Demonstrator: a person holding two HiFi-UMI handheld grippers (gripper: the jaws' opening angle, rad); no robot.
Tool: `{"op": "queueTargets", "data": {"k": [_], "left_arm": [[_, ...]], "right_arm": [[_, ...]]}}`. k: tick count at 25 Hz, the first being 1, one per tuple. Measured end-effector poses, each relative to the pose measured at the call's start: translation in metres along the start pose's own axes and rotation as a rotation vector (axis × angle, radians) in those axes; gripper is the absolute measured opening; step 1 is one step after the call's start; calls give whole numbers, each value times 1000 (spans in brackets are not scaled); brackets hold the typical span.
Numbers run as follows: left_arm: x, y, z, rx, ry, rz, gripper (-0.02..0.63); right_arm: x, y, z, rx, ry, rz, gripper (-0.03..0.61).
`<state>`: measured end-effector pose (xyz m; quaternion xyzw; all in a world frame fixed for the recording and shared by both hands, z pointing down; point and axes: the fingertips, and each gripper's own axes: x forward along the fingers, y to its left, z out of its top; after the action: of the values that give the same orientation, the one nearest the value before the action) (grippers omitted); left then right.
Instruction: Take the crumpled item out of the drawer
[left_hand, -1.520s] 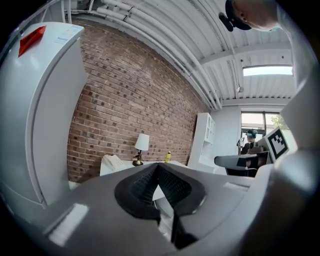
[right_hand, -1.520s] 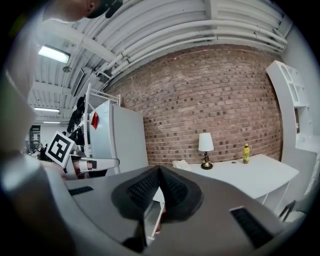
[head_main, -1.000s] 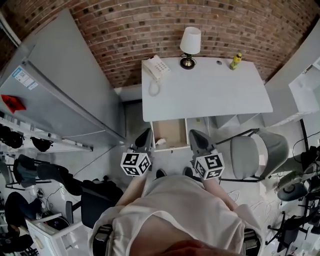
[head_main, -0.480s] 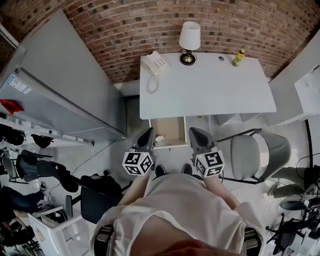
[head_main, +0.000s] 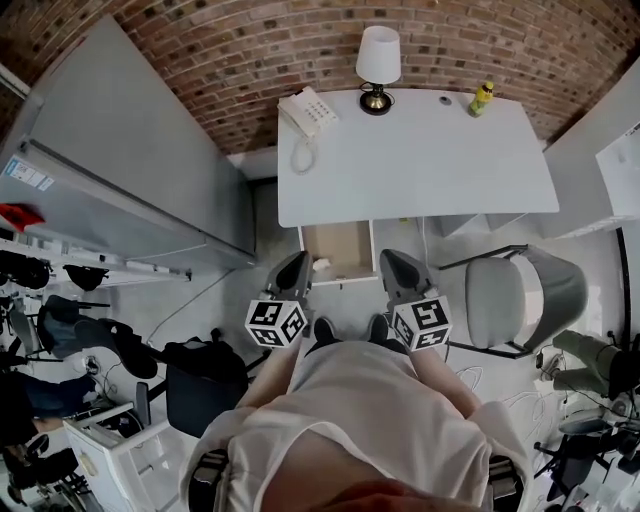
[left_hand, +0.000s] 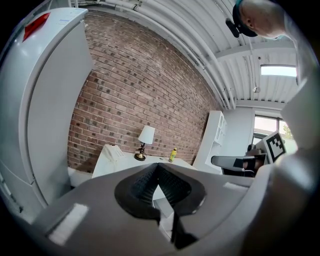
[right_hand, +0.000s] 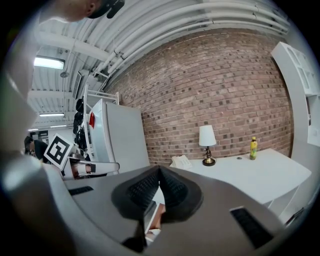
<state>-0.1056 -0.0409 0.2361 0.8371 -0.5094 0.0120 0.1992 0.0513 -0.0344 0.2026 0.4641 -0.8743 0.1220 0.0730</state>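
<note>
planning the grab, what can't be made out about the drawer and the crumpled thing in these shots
Small white crumpled item: head view, too small to identify.
Open wooden drawer: head view, its back runs under the white desk.
Left gripper view: the shut left gripper hides the drawer's inside.
Right gripper view: the shut right gripper leaves only a sliver of it.

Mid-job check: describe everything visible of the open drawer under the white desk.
The open drawer is pulled out towards the person from under the left part of the white desk. It is a rectangular box with a tan, wood-like floor and white walls. In the head view, a small white crumpled item lies in its near left corner.
</note>
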Motion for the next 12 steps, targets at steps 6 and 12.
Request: {"op": "queueTargets", "data": {"k": [6, 12], "left_arm": [[-2, 3, -13, -13, 27, 3, 9], [-3, 10, -26, -29, 52, 10, 9]], "right_arm": [[4, 0, -11, 10, 21, -4, 8], [13, 4, -25, 6, 59, 7, 8]]}}
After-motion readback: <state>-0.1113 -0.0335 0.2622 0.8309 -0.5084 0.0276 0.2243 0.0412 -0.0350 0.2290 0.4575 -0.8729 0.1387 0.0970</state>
